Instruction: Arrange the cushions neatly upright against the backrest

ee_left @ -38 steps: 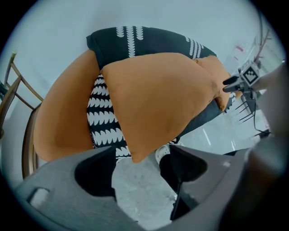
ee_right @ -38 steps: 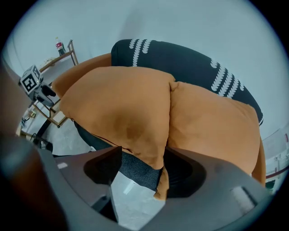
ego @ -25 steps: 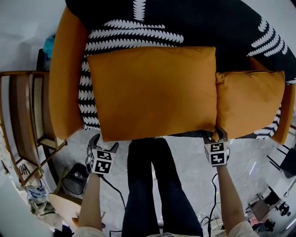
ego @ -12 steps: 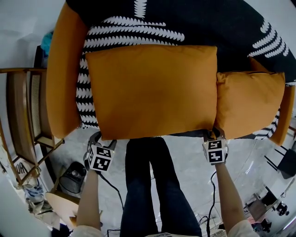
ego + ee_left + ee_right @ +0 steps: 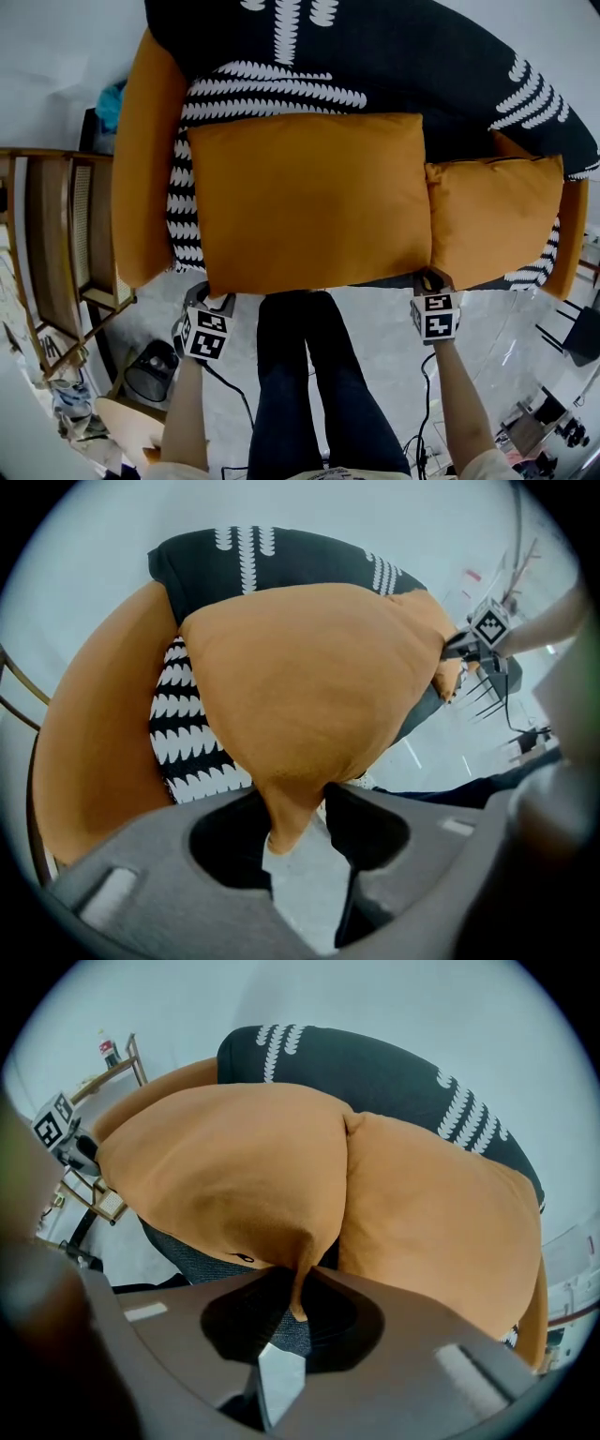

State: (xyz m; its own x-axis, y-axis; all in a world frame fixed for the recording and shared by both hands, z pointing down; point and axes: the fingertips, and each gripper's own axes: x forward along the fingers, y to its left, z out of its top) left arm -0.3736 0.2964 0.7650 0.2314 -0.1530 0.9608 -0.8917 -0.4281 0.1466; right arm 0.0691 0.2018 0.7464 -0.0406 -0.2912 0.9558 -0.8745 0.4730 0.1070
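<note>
Large cushion (image 5: 309, 202): orange, rectangular, soft matte fabric. It lies flat across the sofa (image 5: 141, 169) seat with its long front edge toward the person, gripped at both front corners. Sofa has rounded orange arms and a dark grey woven seat. A black throw (image 5: 403, 56) with white leaf print drapes the backrest. Small cushion (image 5: 492, 220): same orange, squarish, touching the big one's right end. Left tongs (image 5: 295, 810): jaws have just been closing, now roughly half apart, clamped on the plump front-left corner, whose tip pokes through between them. Right tongs (image 5: 298, 1283): jaws have just been closing, nearly together, pinching the front-right corner into a thin fabric fold.
</note>
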